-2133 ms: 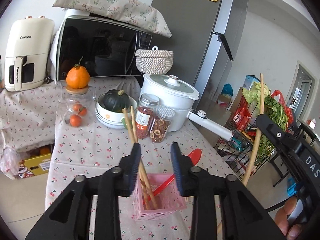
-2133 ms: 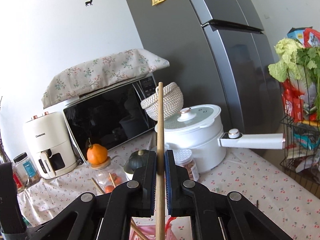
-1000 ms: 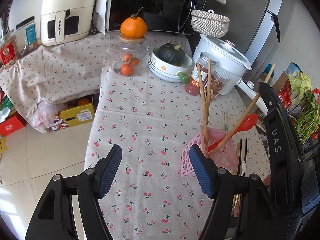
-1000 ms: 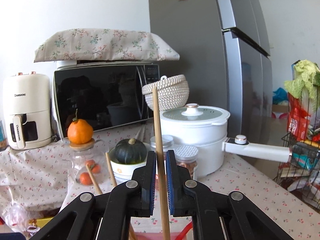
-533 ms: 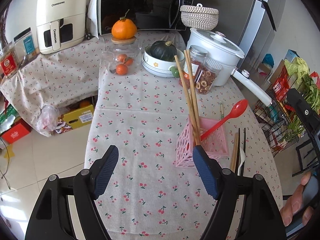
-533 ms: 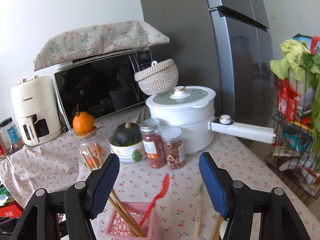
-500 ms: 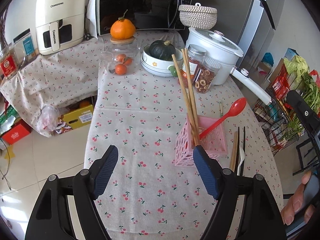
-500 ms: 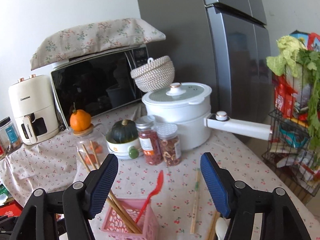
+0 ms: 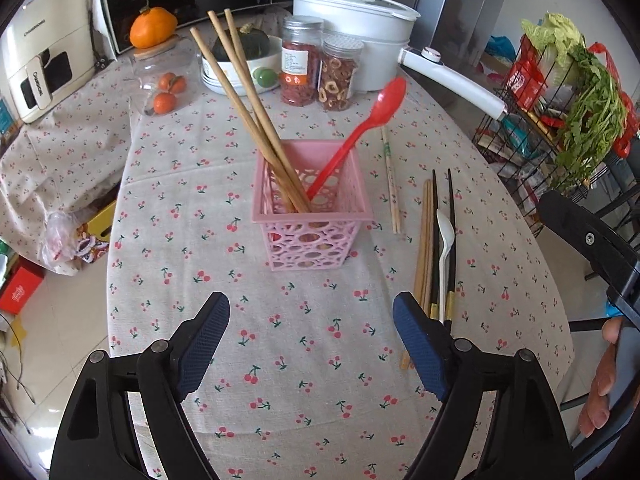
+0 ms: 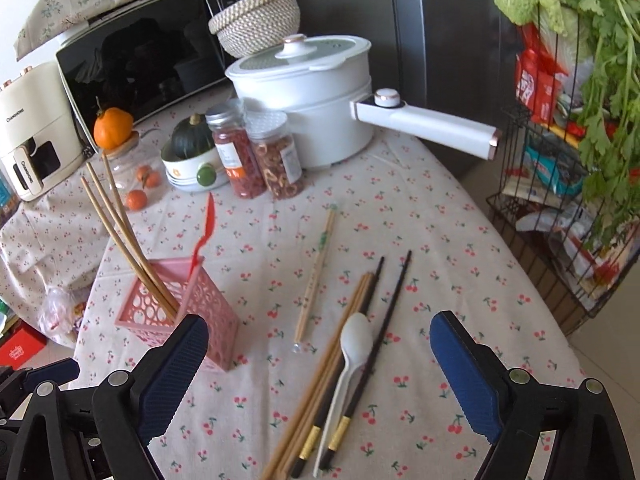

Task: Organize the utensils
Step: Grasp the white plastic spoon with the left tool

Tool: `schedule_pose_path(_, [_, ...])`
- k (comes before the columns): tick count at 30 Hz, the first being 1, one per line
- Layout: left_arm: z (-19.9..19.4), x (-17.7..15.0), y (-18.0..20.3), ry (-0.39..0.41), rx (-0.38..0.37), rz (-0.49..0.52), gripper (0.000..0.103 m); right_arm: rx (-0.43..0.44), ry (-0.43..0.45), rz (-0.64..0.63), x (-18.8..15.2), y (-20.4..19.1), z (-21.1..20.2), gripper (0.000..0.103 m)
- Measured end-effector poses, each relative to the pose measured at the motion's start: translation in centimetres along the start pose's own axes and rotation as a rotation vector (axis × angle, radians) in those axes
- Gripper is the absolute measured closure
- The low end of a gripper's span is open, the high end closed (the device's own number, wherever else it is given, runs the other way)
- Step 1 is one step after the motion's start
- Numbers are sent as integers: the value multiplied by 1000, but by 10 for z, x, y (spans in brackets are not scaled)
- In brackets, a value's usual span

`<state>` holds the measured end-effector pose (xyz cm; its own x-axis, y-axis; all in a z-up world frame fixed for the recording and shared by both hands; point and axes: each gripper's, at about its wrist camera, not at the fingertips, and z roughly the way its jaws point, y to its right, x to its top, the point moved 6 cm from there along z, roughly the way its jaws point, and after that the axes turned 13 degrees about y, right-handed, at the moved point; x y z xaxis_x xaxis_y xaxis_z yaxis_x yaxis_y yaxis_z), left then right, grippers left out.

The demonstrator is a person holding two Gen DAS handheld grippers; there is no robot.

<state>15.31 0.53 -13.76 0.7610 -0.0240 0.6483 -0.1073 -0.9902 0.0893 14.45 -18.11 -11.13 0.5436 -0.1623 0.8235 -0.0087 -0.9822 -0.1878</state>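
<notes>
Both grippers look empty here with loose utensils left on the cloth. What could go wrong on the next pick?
The white plastic spoon lies between two black chopsticks beside wooden chopsticks, so the open right gripper may catch several at once. The light pink perforated basket holds three leaning wooden sticks and could tip if nudged.

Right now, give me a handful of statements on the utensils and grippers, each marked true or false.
1. The red spoon stands in the pink basket. True.
2. The white spoon is in the basket. False: it lies on the tablecloth between the black chopsticks.
3. The right gripper holds a chopstick. False: it is open and empty.
4. The left gripper is open. True.
5. Three wooden chopsticks lean in the basket. True.
</notes>
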Motion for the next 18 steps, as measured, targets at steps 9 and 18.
schedule_pose_path(9, [28,-12,58,-63,-118,-9,17,-72,-174,144,-28,75,16,9])
schedule_pose_path(18, [71,10,117,-57,-140,54,41,-110,-248,220,-40,130,28,9])
